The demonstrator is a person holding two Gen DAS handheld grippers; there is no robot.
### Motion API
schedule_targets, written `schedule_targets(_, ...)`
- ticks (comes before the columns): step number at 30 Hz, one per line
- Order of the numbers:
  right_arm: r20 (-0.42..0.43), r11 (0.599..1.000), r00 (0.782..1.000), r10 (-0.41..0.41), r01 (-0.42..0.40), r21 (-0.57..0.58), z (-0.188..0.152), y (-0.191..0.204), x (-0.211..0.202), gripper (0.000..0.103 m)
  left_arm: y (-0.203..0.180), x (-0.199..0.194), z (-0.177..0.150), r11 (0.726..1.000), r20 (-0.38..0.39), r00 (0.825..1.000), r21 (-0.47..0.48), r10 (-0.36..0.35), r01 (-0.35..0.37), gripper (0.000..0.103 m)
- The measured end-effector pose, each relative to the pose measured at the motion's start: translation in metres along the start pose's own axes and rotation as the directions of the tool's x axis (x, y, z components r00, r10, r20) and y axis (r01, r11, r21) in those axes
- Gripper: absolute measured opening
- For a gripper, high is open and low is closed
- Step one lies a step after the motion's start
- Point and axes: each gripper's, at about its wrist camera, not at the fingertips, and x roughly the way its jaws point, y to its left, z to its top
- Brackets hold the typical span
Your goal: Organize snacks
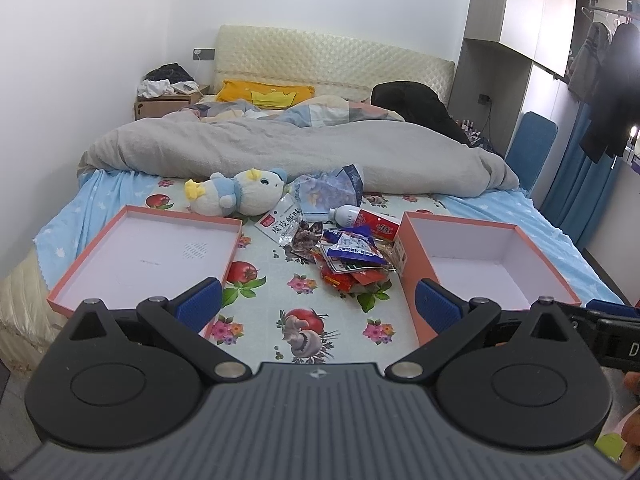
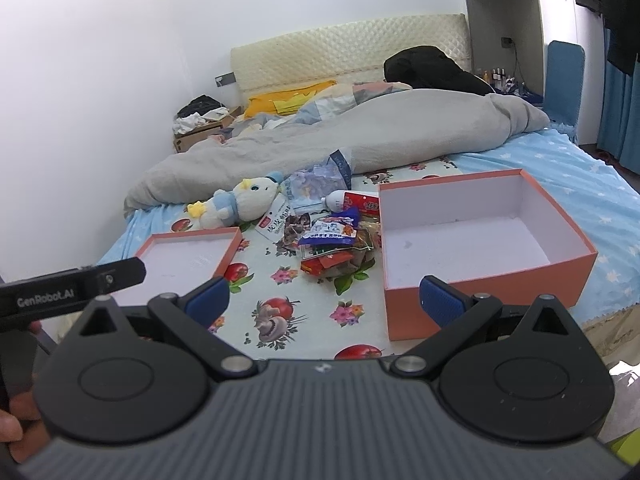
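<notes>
"GenRobot.AI" lettering on the left hand-held gripper (image 2: 72,286).

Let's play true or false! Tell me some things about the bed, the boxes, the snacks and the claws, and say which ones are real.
1. Both orange boxes are empty. True: the deep box and the shallow lid hold nothing.
2. The snack pile lies between the boxes. True.
3. The plush toy sits inside the deep box. False: it lies on the flowered sheet, beyond the lid.
4. The left claw is holding a snack. False: its jaws are wide open, with nothing between them.
5. The right claw is open. True.
6. The grey blanket covers the snacks. False: it is bunched up farther back.
</notes>
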Motion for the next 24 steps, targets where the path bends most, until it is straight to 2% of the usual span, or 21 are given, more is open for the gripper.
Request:
schedule_targets(4, 0.010, 1.000, 1.000, 0.023, -0.023, -0.007, -0.002, 0.001, 0.000, 0.103, 0.001, 0.002, 0.000, 1.000, 0.006, 1.000, 0.000, -0.001, 0.001, 0.103)
schedule_targets(7, 0.009, 1.000, 1.000, 0.025, -0.025, 0.010, -0.003, -0.002, 0.002, 0.103, 0.000, 0.005, -0.001, 1.000, -0.029, 1.000, 0.003, 0.000, 0.000, 0.103)
schedule_targets(9, 0.012, 1.000, 1.000, 0.028, -0.028, 0.014, -0.004, -0.003, 0.003, 0.103, 0.001, 0.009, 0.000, 1.000, -0.076, 0.997, 0.002, 0.001, 0.000, 0.103)
schedule_targets(11, 0.013, 0.999, 0.999, 0.042, -0.042, 0.011, -0.005, -0.003, 0.003, 0.103, 0.002, 0.013, 0.000, 1.000, -0.154, 0.988, -0.020, -0.002, -0.001, 0.103)
schedule_targets(12, 0.012, 0.999, 0.999, 0.045, -0.045, 0.013, -0.006, -0.004, 0.003, 0.103, 0.003, 0.013, 0.000, 1.000, -0.166, 0.986, -0.030, -0.009, 0.004, 0.103)
schedule_targets(15, 0.001, 0.997, 0.998, 0.068, -0.068, 0.036, -0.009, -0.005, 0.006, 0.103, 0.004, 0.015, -0.002, 1.000, -0.166, 0.986, -0.024, -0.008, 0.004, 0.103)
schedule_targets(16, 0.000, 0.997, 0.997, 0.071, -0.071, 0.037, -0.010, -0.005, 0.007, 0.102, 0.004, 0.016, -0.004, 1.000, -0.136, 0.991, -0.025, -0.012, 0.009, 0.103)
schedule_targets(17, 0.001, 0.997, 0.997, 0.071, -0.071, 0.036, -0.011, -0.004, 0.007, 0.101, 0.005, 0.019, -0.005, 0.999, -0.140, 0.990, -0.037, -0.026, 0.021, 0.103)
schedule_targets(20, -0.010, 0.996, 0.997, 0.081, -0.080, 0.041, -0.013, -0.003, 0.009, 0.099, 0.013, 0.026, -0.008, 0.986, -0.157, 0.981, -0.134, -0.117, 0.096, 0.103)
schedule_targets(24, -0.025, 0.994, 0.994, 0.103, -0.101, 0.052, -0.017, -0.003, 0.016, 0.099, 0.009, 0.034, -0.012, 0.993, -0.126, 0.989, -0.097, -0.079, 0.067, 0.103)
